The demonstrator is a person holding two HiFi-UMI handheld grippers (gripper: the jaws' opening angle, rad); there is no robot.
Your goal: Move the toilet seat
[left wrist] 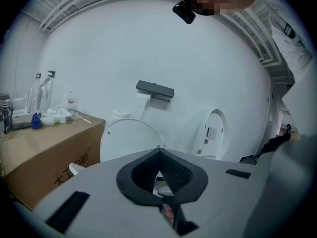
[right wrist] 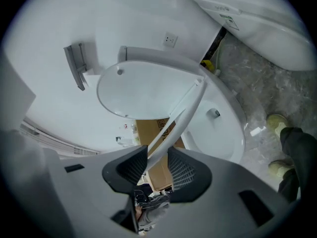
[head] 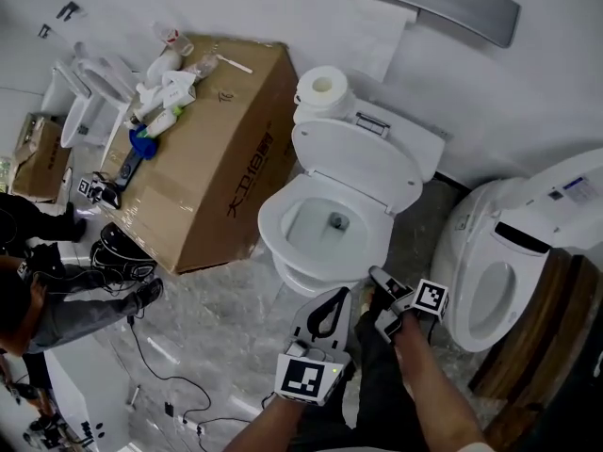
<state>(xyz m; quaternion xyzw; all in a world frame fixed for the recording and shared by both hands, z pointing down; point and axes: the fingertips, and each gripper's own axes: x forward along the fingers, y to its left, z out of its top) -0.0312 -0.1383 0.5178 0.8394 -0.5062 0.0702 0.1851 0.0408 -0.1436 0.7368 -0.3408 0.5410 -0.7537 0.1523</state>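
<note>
The white toilet (head: pixel 283 252) stands in the middle with its lid (head: pixel 363 163) raised against the tank. Its seat (head: pixel 372 252) lies low over the bowl. My right gripper (head: pixel 382 299) is at the front rim. In the right gripper view the seat's thin front edge (right wrist: pixel 171 128) runs edge-on between the pads of my right gripper (right wrist: pixel 156 155), which stand a little apart from it, so the gripper is open. My left gripper (head: pixel 337 295) hovers just left of it, in front of the bowl, shut with its tips touching and nothing in it (left wrist: pixel 159 152).
A large cardboard box (head: pixel 221 158) with bottles and rags on top stands left of the toilet. A paper roll (head: pixel 323 88) sits on the tank. A second toilet (head: pixel 509 252) is close on the right. A person (head: pixel 57 295) and cables are on the floor at left.
</note>
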